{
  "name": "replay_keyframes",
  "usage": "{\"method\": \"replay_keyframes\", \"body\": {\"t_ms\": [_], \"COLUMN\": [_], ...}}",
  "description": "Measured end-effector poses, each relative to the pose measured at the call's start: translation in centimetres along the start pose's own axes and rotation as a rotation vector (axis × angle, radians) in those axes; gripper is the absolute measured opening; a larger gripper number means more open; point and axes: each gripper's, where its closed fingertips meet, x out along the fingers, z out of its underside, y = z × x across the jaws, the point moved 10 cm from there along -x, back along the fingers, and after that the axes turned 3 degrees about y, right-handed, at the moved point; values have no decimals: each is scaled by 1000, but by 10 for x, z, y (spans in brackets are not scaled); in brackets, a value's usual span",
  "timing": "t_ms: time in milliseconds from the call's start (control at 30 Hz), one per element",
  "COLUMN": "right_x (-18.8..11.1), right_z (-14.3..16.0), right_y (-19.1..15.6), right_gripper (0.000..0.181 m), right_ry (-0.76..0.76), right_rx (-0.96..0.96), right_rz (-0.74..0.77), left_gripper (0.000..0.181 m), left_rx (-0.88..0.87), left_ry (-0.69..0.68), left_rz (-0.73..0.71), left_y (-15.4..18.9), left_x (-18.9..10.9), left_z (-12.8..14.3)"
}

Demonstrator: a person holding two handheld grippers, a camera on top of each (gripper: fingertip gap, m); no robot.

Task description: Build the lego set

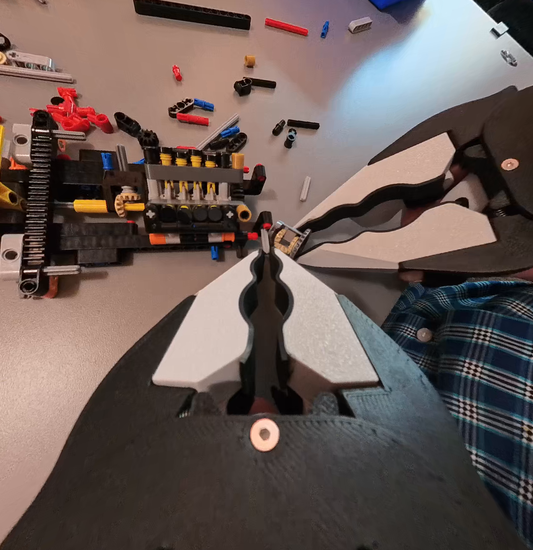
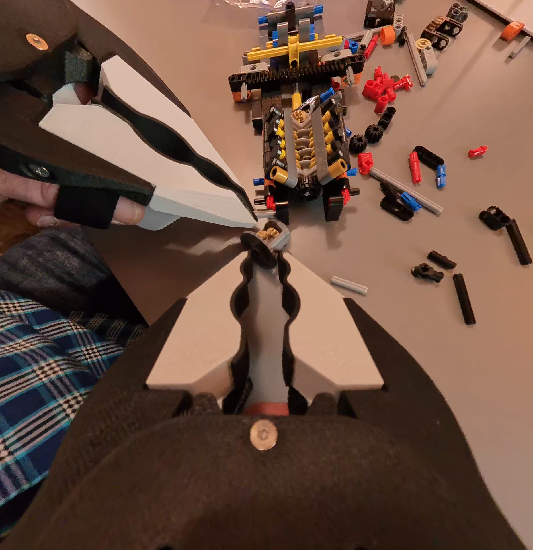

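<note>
Grey worktop (image 1: 116, 342) stretches out under your left wrist view, with loose red, black and blue pieces scattered across its far side. Your left gripper (image 1: 266, 253) has its fingers pinched on a short grey axle (image 1: 265, 242), just right of the half-built lego chassis (image 1: 125, 208) lying on the left. Your right gripper (image 1: 298, 247) reaches in from the right, its fingers clamped on a small gear assembly (image 1: 284, 239) of tan and black gears that touches the axle's far end. In your right wrist view, the right gripper (image 2: 263, 253) holds that gear assembly (image 2: 266, 241) near the centre, and the left gripper (image 2: 253, 215) comes in from the left with the axle (image 2: 265, 213) at its tip. Beyond them the chassis (image 2: 304, 134) lies far, loose pieces to its right. Your plaid sleeve (image 2: 50, 357) shows at near left.
</note>
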Motion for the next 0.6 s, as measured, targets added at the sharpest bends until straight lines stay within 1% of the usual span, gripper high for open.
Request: {"method": "replay_keyframes", "body": {"t_ms": [233, 367, 600], "right_x": [-6, -6, -6], "right_z": [3, 4, 1], "right_y": [10, 19, 35], "right_gripper": [13, 6, 6], "right_ry": [-3, -18, -27], "right_rx": [-8, -31, -83], "right_rz": [-33, -114, -191], "left_gripper": [1, 1, 1], "left_rx": [-1, 2, 4], "left_ry": [-7, -7, -11], "left_rz": [-5, -9, -13], "left_y": [0, 1, 1], "left_x": [1, 2, 2], "left_z": [0, 0, 0]}}
